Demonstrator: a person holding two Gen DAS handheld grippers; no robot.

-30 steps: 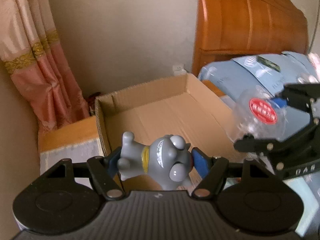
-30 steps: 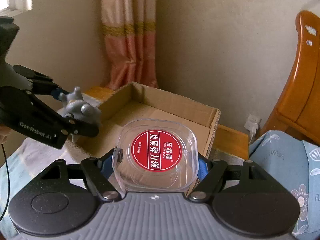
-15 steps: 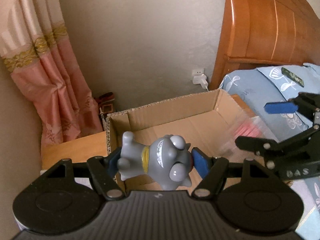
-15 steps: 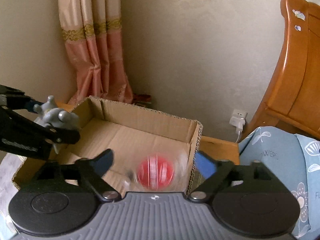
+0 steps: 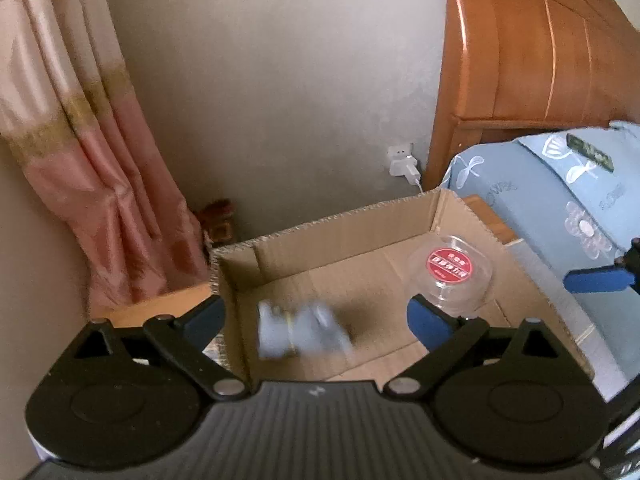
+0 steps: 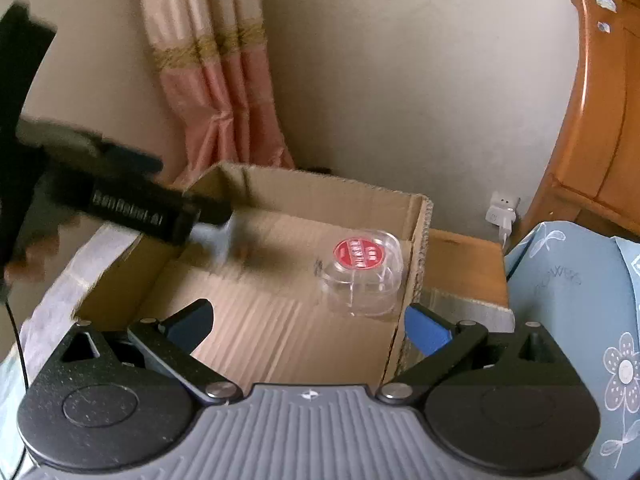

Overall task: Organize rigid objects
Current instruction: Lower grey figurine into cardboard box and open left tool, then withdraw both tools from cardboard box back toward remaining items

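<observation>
Against the beige wall, a cardboard box (image 5: 336,236) is set; a clear case (image 5: 450,276) lies by its right wall, a blurred grey figurine (image 5: 300,332) nearer its left. Both the left gripper (image 5: 316,316) and right gripper (image 6: 308,324) are seen with jaws opening, nothing pressed between them.

A pink curtain (image 5: 100,184) hangs left of a wooden headboard (image 5: 532,60) (a charger (image 5: 404,164) plugged between them), blue floral bedding (image 6: 580,300) below.

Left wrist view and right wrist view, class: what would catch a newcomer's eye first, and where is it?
The open cardboard box fills the middle. Inside, near its right wall, lies a clear plastic case with a round red label. Left of it, a blurred grey toy figure shows between the spread fingers of the left claw, whose jaws are opening, not pressing on it. The right claw is opening too, with nothing between its fingers.
</observation>
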